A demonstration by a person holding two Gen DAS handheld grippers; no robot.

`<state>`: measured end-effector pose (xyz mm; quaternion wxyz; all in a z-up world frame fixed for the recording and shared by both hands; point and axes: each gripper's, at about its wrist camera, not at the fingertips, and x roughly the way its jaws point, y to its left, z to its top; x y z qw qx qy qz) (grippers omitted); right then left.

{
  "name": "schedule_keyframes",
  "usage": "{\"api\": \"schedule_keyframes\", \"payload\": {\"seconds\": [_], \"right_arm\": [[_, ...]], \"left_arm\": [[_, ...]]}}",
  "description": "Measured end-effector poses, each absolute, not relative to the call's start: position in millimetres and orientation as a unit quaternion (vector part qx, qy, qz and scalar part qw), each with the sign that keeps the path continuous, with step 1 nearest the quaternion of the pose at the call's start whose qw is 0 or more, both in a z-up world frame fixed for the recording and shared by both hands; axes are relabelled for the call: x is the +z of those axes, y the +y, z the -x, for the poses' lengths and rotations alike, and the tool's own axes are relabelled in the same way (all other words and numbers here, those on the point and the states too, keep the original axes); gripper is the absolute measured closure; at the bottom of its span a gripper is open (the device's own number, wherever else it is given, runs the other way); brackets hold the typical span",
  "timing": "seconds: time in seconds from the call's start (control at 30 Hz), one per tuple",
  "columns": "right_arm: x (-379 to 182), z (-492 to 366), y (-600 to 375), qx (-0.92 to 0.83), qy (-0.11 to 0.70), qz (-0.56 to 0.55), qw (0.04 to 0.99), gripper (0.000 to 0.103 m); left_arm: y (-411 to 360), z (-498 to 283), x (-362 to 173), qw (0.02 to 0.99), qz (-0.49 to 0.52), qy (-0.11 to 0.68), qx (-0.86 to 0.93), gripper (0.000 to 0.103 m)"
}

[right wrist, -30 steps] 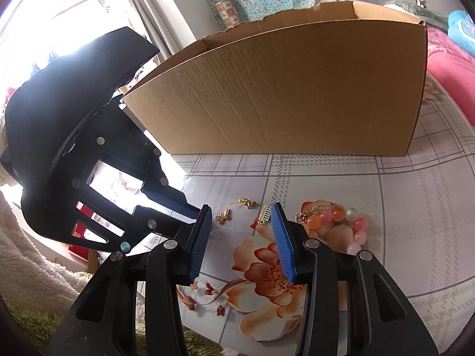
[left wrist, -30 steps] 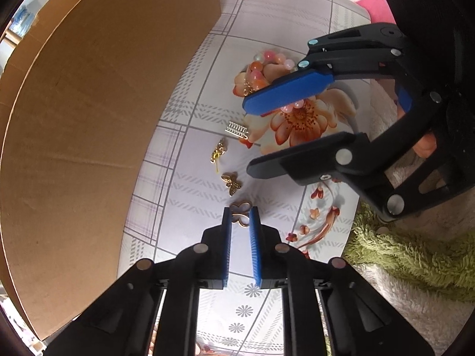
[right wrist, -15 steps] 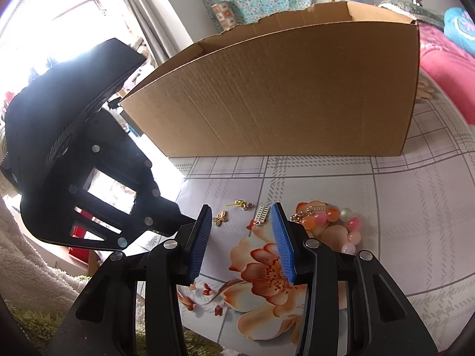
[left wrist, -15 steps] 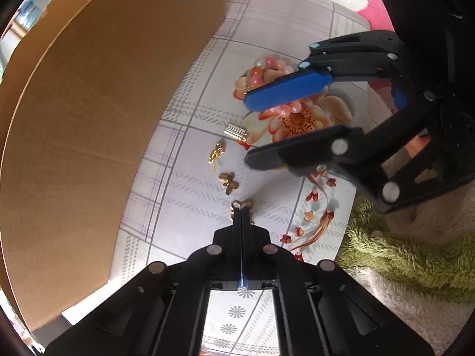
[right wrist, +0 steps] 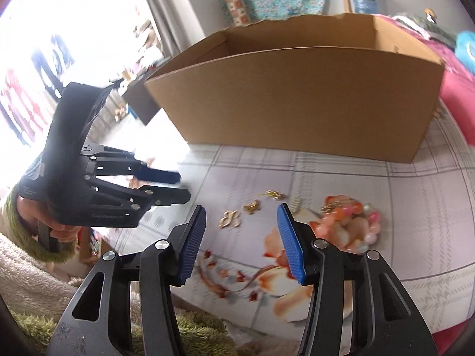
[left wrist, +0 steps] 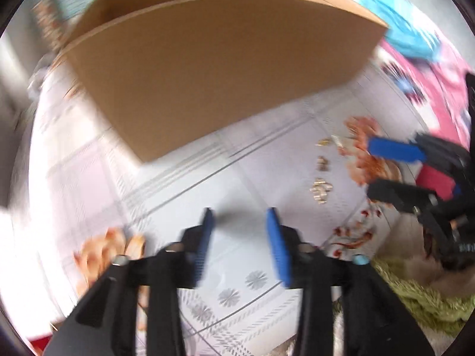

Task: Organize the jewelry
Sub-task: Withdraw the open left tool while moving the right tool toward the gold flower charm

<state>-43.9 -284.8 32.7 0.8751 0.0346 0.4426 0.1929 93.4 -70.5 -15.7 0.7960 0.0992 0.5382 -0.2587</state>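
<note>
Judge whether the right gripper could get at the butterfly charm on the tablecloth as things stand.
Probably yes. The right gripper is open and empty, and the butterfly charm lies flat on the tablecloth just ahead between its fingertips. The left gripper sits off to the side, clear of it.

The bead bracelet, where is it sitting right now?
In the right wrist view the bead bracelet lies on the flowered tablecloth, right of the right gripper and of the small gold charms, in front of the cardboard box.
</note>
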Motion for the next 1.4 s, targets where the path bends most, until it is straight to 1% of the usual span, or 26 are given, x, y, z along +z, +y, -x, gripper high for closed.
{"api": "schedule_keyframes", "payload": {"seconds": [0.1,0.17,0.23,0.27,0.33,0.37,0.4,0.67,0.8,0.93,0.97,1.07,1.33,1.37,1.4], "right_arm": [[28,42,-265,0.193,0.455,-0.002,0.869,0.055],[23,40,-256,0.194,0.466,0.013,0.863,0.056],[18,37,-245,0.192,0.472,0.045,0.859,0.057],[17,35,-242,0.194,0.474,0.060,0.857,0.058],[13,30,-235,0.198,0.479,0.082,0.851,0.060],[12,28,-232,0.200,0.482,0.094,0.848,0.062],[7,34,-232,0.200,0.485,0.105,0.845,0.064],[5,21,-214,0.225,0.494,0.170,0.822,0.067],[6,17,-205,0.243,0.504,0.195,0.805,0.073],[4,15,-198,0.251,0.509,0.205,0.797,0.075],[5,14,-198,0.251,0.510,0.205,0.796,0.078],[5,13,-202,0.250,0.514,0.197,0.796,0.090],[2,5,-203,0.246,0.520,0.175,0.799,0.091],[2,5,-203,0.246,0.519,0.174,0.800,0.103],[2,4,-202,0.245,0.521,0.172,0.800,0.103]], "left_arm": [[-54,-91,-15,0.817,-0.070,0.525,-0.227,0.040],[-48,-88,-16,0.827,-0.060,0.517,-0.214,0.033],[-38,-88,-14,0.830,-0.051,0.514,-0.211,0.022],[-34,-88,-14,0.831,-0.047,0.513,-0.211,0.019],[-34,-90,-9,0.832,-0.046,0.512,-0.210,0.009],[-34,-90,-11,0.832,-0.046,0.512,-0.208,0.007],[-33,-94,-14,0.832,-0.046,0.512,-0.208,0.005],[-36,-92,-18,0.835,-0.042,0.508,-0.207,0.005],[-37,-92,-20,0.838,-0.037,0.504,-0.207,0.005],[-31,-94,-20,0.838,-0.032,0.502,-0.210,0.005],[-30,-94,-19,0.838,-0.030,0.502,-0.211,0.005],[-28,-95,-19,0.838,-0.026,0.502,-0.212,0.005],[-28,-93,-18,0.840,-0.032,0.499,-0.210,0.005],[-28,-93,-18,0.840,-0.033,0.499,-0.210,0.005],[-29,-92,-18,0.841,-0.033,0.498,-0.210,0.005]]}}
